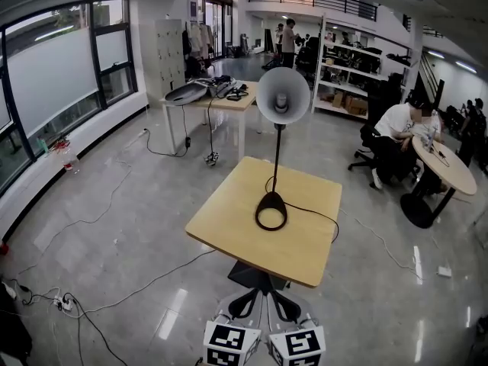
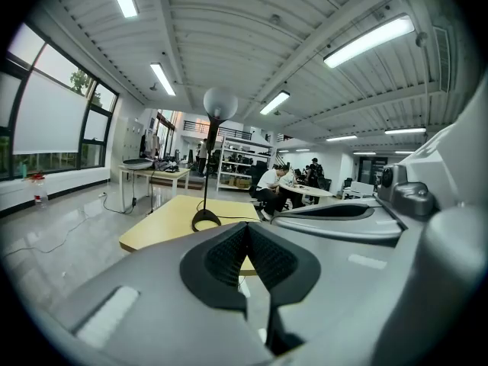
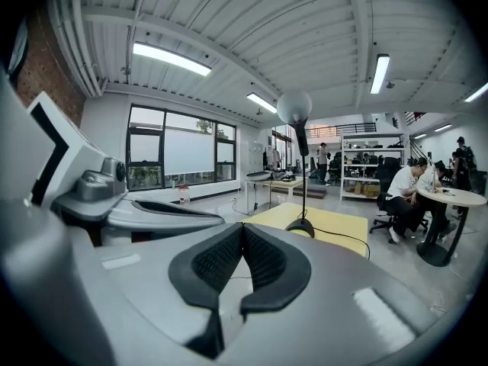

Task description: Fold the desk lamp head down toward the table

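Fingers of your left gripper (image 2: 247,229) are clenched pad to pad with nothing between them; those of your right gripper (image 3: 242,228) are pressed together the same way, also empty. Neither touches the desk lamp (image 1: 276,155), which stands upright near the middle of the yellow table (image 1: 229,212); its ring-shaped base (image 1: 271,210) sits flat on the top, its thin black stem rises straight, and its round grey head (image 1: 283,95) is raised at the top with its open face turned toward you. A black cord (image 1: 313,211) runs from the base to the table's right edge. In the head view your two grippers sit side by side at the bottom, short of the table's near corner and well apart from the lamp; both point toward it. Around the table lies glossy grey floor (image 1: 137,227) with loose cables (image 1: 114,296) trailing across it at the left; behind stands a second table (image 1: 229,97) loaded with gear; to the right a seated person (image 1: 396,132) leans over a round table (image 1: 450,170); shelving (image 1: 347,75) lines the back, and large windows (image 1: 53,67) fill the left wall.
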{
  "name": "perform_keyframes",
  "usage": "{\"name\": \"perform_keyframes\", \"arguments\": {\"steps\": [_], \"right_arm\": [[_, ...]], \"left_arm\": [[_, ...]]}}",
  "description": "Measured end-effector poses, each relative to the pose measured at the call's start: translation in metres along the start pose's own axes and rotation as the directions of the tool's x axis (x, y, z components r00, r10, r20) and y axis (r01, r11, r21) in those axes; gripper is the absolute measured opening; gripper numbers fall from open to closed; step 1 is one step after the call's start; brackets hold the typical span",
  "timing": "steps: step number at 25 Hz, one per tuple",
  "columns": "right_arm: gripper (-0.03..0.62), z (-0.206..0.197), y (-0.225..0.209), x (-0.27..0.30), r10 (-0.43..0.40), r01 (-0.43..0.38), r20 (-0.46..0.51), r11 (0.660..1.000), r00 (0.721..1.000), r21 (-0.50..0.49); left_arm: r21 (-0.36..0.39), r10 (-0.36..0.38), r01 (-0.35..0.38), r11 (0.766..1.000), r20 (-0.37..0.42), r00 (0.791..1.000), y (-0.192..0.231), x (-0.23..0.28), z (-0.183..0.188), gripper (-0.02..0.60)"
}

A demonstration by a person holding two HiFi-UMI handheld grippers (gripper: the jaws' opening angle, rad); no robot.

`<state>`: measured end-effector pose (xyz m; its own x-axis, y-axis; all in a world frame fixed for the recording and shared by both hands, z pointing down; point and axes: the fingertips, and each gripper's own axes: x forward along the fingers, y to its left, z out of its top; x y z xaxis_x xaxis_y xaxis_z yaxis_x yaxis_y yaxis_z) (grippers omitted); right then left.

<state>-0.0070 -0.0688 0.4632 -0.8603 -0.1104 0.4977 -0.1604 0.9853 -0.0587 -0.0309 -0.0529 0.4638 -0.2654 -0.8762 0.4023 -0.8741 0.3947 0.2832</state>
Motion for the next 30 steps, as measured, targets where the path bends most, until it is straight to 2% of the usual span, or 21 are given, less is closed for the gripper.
{"name": "perform_keyframes", "arguments": {"steps": [10, 15, 24, 30], "right_arm": [[0.006, 0.014, -0.006, 0.013, -0.016, 0.016, 0.044, 1.000, 0.999, -0.009], [0.006, 0.024, -0.004, 0.022, 0.007, -0.005, 0.069, 1.000, 0.998, -0.027], [0.006, 0.031, -0.016, 0.029, -0.024, 0.027, 0.095, 0.999, 0.995, -0.029], [0.006, 0.036, -0.017, 0.039, -0.017, 0.022, 0.116, 0.999, 0.993, -0.040]], "left_arm": [[0.047, -0.005, 0.004, 0.999, 0.029, 1.000, 0.009, 0.012, 0.014, 0.014], [0.060, 0.018, -0.021, 0.998, 0.051, 0.999, 0.019, 0.014, 0.023, 0.014], [0.100, -0.026, 0.020, 0.995, 0.062, 0.998, 0.016, 0.031, 0.030, 0.014], [0.111, -0.021, 0.013, 0.994, 0.066, 0.998, 0.023, 0.036, 0.031, 0.014]]}}
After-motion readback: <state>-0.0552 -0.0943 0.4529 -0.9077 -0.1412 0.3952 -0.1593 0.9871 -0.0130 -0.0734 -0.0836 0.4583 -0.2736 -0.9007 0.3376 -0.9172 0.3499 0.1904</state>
